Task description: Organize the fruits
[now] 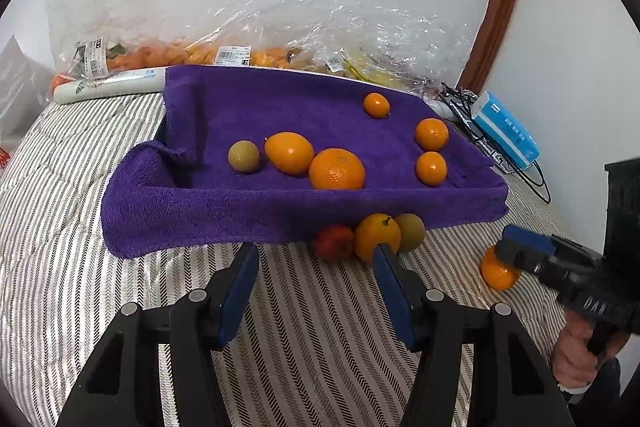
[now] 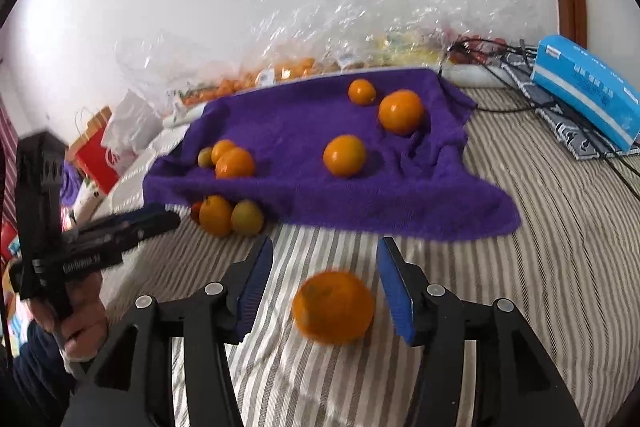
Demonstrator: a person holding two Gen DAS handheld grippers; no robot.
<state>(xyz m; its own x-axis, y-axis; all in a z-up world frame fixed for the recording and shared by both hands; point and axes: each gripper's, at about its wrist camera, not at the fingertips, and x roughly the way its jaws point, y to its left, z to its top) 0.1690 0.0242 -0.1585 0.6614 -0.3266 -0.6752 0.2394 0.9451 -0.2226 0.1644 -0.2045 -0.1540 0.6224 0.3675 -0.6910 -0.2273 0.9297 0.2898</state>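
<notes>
Fruits: six lie on the purple terry towel (image 1: 280, 107) spread over the grey-and-white striped bedcover (image 1: 328, 307). On the towel, a dull green-brown round fruit (image 1: 244, 156), an oval orange citrus (image 1: 289, 152) and a large round orange (image 1: 337, 169) sit in a touching row near its front edge; three small oranges (image 1: 431, 134) sit well apart toward its right edge.

Below the towel's front edge, on the bedcover: a small red fruit (image 1: 334, 242), a stemmed orange fruit (image 1: 376, 235) and a second green-brown fruit (image 1: 410, 231), bunched and touching.

My left gripper (image 1: 316, 259) stands partly open with nothing between its blue pads, the right pad's tip overlapping the stemmed fruit in view; contact cannot be told.

My right gripper (image 2: 325, 255) stands partly open over the bedcover near the towel's front right corner. A blurred round orange (image 2: 333, 307) lies between its fingers with a clear gap to each pad, not gripped.

Clear plastic bags of fruit (image 1: 256, 55) lie along the bedcover's far edge; a blue tissue pack (image 1: 506, 131) lies by the far right corner.
</notes>
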